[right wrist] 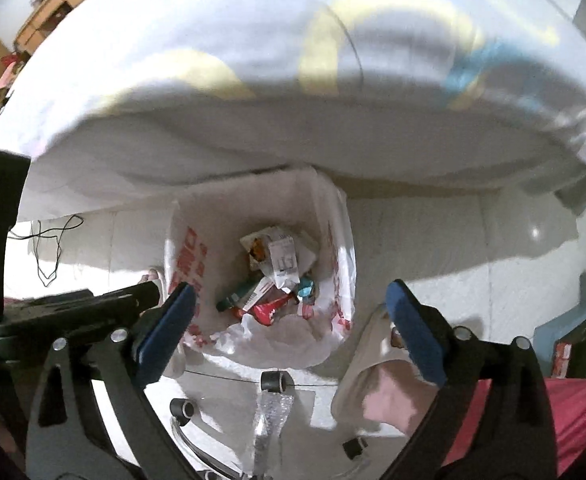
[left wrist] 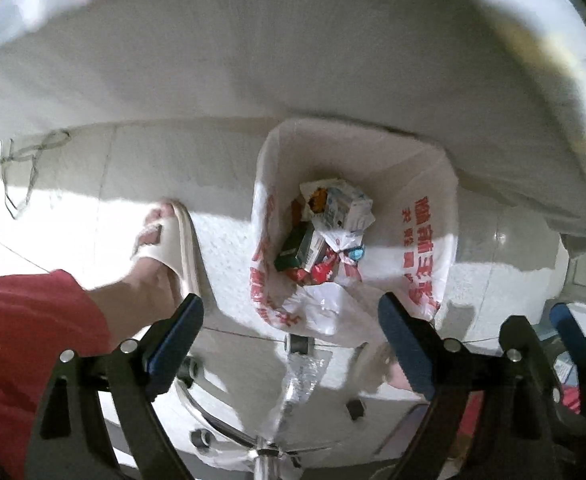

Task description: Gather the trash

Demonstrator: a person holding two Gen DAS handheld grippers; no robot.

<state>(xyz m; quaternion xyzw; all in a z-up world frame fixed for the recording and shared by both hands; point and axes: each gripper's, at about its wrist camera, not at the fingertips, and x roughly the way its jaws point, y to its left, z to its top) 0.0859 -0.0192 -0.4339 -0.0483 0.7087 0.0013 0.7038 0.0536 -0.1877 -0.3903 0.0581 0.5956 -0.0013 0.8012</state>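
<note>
Left wrist: crinkled plastic bag holds cartons; both fingers wide, empty.

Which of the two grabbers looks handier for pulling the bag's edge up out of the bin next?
Probably the left gripper: its open jaws frame the bag's near rim. The right gripper is open too, but seems farther back. Close call.

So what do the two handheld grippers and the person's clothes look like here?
Both the left gripper and right gripper have black angular arms with silver rivets and blue pads. The person wears red clothing and cream slide sandals.
</note>
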